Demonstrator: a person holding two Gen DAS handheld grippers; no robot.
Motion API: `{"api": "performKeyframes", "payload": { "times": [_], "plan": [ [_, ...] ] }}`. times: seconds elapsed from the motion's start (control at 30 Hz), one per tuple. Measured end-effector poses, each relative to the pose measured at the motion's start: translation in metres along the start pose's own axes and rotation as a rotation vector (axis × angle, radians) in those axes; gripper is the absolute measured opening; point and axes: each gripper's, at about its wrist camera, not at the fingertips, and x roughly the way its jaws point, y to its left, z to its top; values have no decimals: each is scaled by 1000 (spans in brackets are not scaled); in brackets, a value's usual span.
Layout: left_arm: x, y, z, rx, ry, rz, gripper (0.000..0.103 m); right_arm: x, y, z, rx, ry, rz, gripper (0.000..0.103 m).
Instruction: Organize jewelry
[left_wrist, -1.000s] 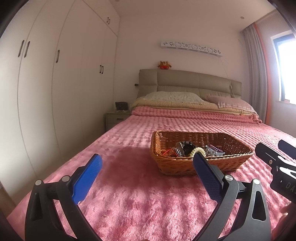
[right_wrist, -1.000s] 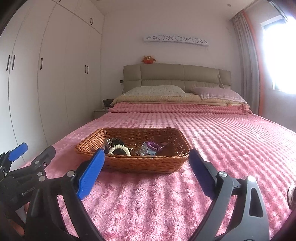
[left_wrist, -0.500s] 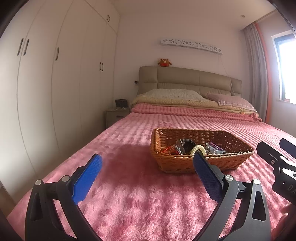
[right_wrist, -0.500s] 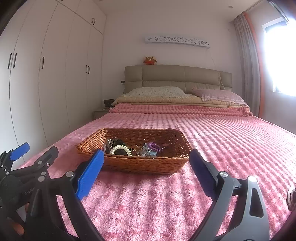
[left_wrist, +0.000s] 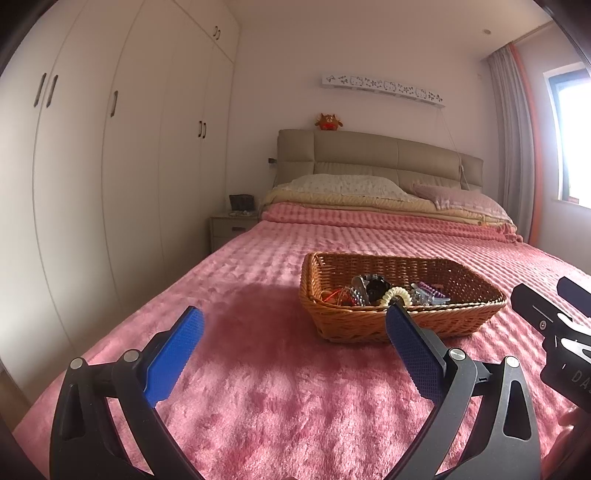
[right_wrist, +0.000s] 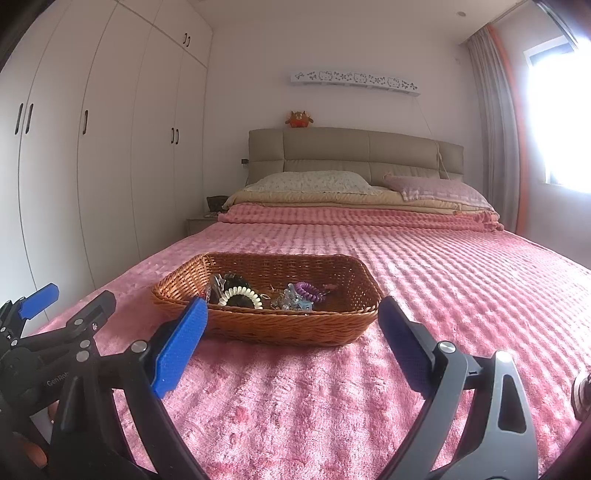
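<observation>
A pink blanket (right_wrist: 443, 280) covers the bed. On it sits a rectangular wicker basket (right_wrist: 280, 328), at 12 o'clock in the right wrist view and 1 o'clock in the left, its long axis running 9 to 3. Inside lies the jewelry (right_wrist: 266, 295): a cream coil band (right_wrist: 240, 293), a purple coil (right_wrist: 309, 291), other pieces too tangled to name. The left gripper (left_wrist: 291, 325) and right gripper (right_wrist: 291, 317) both hang spread wide and empty above the blanket, short of the basket.

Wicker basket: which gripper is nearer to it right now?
Hard to call. Left gripper sits off the wicker basket's left near corner; right gripper faces its near side.
</observation>
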Motion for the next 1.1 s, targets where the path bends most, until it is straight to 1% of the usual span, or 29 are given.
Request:
{"api": "performKeyframes", "payload": {
  "times": [0.3, 0.53, 0.77, 1.1],
  "plan": [
    [0, -1, 0, 0, -4, 4, 95, 2, -1, 0, 2, 5, -1, 89],
    [0, 0, 0, -1, 4, 5, 95, 4, -4, -1, 10, 11, -1, 91],
    [-1, -7, -1, 29, 5, 13, 95, 4, -4, -1, 4, 12, -1, 91],
    [-1, -7, -1, 30, 8, 14, 95, 5, -5, -1, 2, 16, 4, 91]
  ]
}}
